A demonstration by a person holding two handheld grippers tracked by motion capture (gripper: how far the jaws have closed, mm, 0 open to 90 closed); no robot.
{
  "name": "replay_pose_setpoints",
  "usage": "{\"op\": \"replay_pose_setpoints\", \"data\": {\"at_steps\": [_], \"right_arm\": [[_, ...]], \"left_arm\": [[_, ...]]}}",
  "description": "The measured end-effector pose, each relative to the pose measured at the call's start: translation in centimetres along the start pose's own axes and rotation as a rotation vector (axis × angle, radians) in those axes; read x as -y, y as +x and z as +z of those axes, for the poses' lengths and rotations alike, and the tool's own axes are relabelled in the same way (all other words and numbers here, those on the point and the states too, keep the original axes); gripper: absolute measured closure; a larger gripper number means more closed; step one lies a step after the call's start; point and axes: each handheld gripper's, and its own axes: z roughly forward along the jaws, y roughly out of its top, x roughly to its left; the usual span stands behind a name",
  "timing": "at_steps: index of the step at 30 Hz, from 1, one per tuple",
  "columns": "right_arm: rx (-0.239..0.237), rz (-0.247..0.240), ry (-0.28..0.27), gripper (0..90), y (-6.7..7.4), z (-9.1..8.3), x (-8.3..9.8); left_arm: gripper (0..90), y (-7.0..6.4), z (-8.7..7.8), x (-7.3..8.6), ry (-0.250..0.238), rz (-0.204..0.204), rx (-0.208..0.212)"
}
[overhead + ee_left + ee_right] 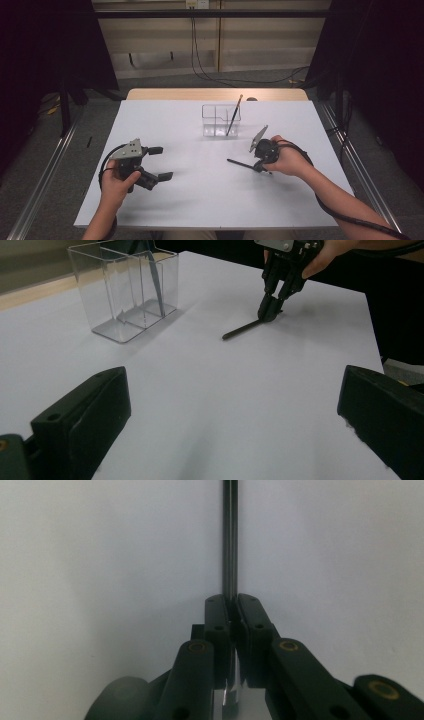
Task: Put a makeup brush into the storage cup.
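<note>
My right gripper (pixel 233 602) pinching dark pen (pixel 230 540), its rear end hiding between jaws, long axis pointing toward frame top, my left gripper (pixel 235 420) spreading wide.

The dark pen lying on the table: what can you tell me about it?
The dark pen is a thin, straight, black, slightly glossy stick. It lies flat on the white table, in front of the clear organizer. The right hand-held gripper is shut on one end; the rest points away from that hand.

White-topped table (pixel 150 200) with wooden far edge, grey carpet floor (pixel 45 165), pale panelled back wall (pixel 260 35), black curtains (pixel 380 60) at both sides, cables (pixel 210 75) trailing on floor, metal rails (pixel 40 185)
</note>
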Motion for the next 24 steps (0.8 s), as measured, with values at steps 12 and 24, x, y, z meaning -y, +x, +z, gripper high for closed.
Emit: {"op": "replay_pose_setpoints", "data": {"at_steps": [12, 24], "right_arm": [[-0.02, -0.008, -0.073, 84.6, 0.7, -1.7, 0.1], [-0.046, -0.055, -0.102, 84.6, 1.8, -3.0, -0.6]], "left_arm": [[0.7, 0.0, 0.6, -0.8, 0.003, 0.009, 0.018], [0.7, -0.2, 2.5, -2.3, 0.043, 0.022, 0.061]]}}
